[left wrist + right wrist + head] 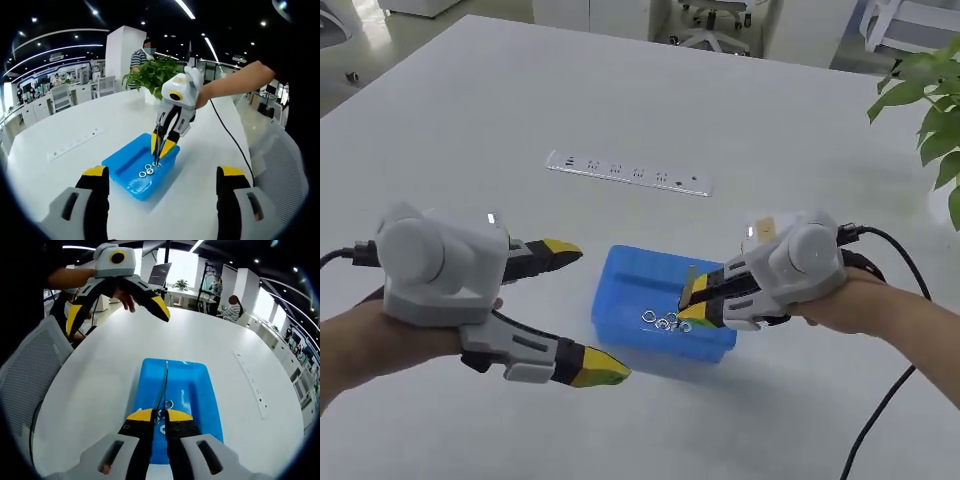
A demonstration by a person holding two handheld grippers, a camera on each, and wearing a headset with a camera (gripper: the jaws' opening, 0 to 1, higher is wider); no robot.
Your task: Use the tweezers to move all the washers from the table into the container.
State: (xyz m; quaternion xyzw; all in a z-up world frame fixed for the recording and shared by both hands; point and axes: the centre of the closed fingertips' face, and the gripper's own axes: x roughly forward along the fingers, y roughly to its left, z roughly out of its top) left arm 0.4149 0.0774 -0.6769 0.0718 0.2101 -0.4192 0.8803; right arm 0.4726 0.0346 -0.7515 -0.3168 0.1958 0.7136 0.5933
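A blue container (630,275) lies mid-table with several metal washers (664,321) inside near its front wall. My right gripper (694,303) hovers over the container's right end, shut on slim tweezers (164,382) whose tips point down among the washers (167,405). From the left gripper view the tweezers (157,152) reach into the container (125,160) just above the washers (146,171). My left gripper (585,312) is held left of the container, open and holding nothing. Its jaws (162,172) frame the container from afar.
A white power strip (628,172) lies beyond the container. A green plant (925,100) stands at the table's right edge. A black cable (885,400) trails from my right gripper. Office chairs stand past the far edge, and a person stands behind the plant (150,75).
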